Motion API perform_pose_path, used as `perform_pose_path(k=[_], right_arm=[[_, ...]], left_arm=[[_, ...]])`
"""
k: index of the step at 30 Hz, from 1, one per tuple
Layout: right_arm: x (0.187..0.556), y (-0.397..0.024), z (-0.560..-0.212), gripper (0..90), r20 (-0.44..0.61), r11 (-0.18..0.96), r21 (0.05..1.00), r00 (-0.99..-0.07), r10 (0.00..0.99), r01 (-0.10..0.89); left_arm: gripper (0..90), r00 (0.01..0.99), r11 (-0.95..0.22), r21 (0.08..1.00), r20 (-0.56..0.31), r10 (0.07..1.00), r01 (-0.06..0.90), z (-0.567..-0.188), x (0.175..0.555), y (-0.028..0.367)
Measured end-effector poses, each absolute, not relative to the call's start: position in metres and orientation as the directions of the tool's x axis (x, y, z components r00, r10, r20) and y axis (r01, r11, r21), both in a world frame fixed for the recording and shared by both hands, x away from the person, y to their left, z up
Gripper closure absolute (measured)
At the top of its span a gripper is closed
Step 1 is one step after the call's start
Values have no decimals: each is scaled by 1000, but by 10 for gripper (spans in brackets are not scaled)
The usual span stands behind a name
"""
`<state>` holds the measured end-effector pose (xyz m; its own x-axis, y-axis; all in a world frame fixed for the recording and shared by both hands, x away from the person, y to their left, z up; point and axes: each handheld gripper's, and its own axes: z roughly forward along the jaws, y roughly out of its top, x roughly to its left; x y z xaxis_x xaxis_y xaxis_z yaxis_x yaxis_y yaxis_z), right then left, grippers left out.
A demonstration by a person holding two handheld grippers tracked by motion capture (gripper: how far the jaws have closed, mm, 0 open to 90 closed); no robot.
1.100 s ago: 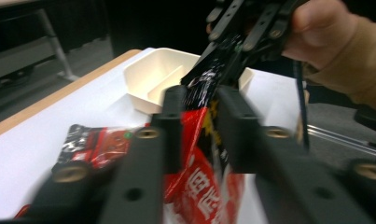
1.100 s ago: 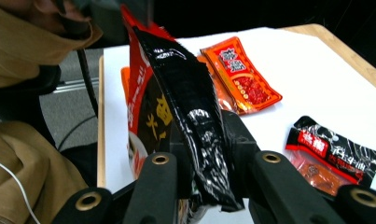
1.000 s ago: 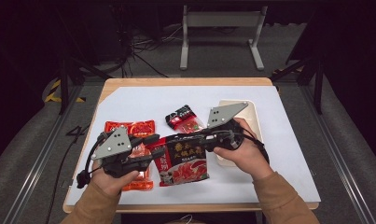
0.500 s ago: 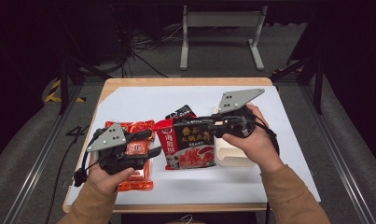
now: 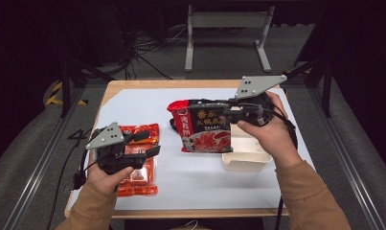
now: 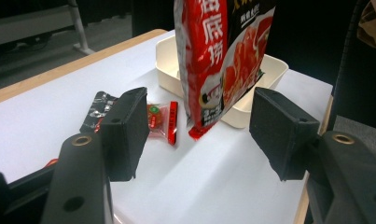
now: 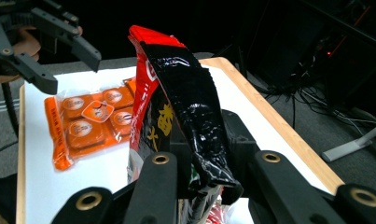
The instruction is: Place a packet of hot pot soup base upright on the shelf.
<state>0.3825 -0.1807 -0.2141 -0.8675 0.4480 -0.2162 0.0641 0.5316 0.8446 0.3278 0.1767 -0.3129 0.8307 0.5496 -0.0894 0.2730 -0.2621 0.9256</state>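
My right gripper point(image 5: 227, 112) is shut on the black upper edge of a big red and black food bag point(image 5: 204, 128). The bag point(image 7: 176, 107) hangs upright off the table, its lower end point(image 6: 223, 70) in front of a white tray point(image 5: 245, 162). My left gripper point(image 5: 150, 143) stands open at the near left, above an orange-red pack of sachets point(image 5: 139, 175). Its jaws have just been opening and nothing is between the pads point(image 6: 125, 130). A small red packet point(image 6: 161, 119) lies on the white mat beyond them.
The white mat point(image 5: 133, 103) covers a wooden table whose edge point(image 5: 181, 84) runs along the far side. The tray point(image 6: 269, 70) sits at the right of the mat. The orange pack point(image 7: 90, 121) lies flat at the left. Dark floor, cables and a metal stand surround the table.
The right gripper has lifted the big bag up and away to the right, by the tray. The left gripper's jaws have widened and it has drawn back left from the bag.
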Motion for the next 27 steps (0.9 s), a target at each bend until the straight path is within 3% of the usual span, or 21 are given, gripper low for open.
perform_pose_path(k=[27], right_arm=[[417, -234, -199, 766, -185, 415, 903, -768, 614, 115]], left_arm=[[361, 787, -266, 904, -113, 606, 334, -325, 345, 192]])
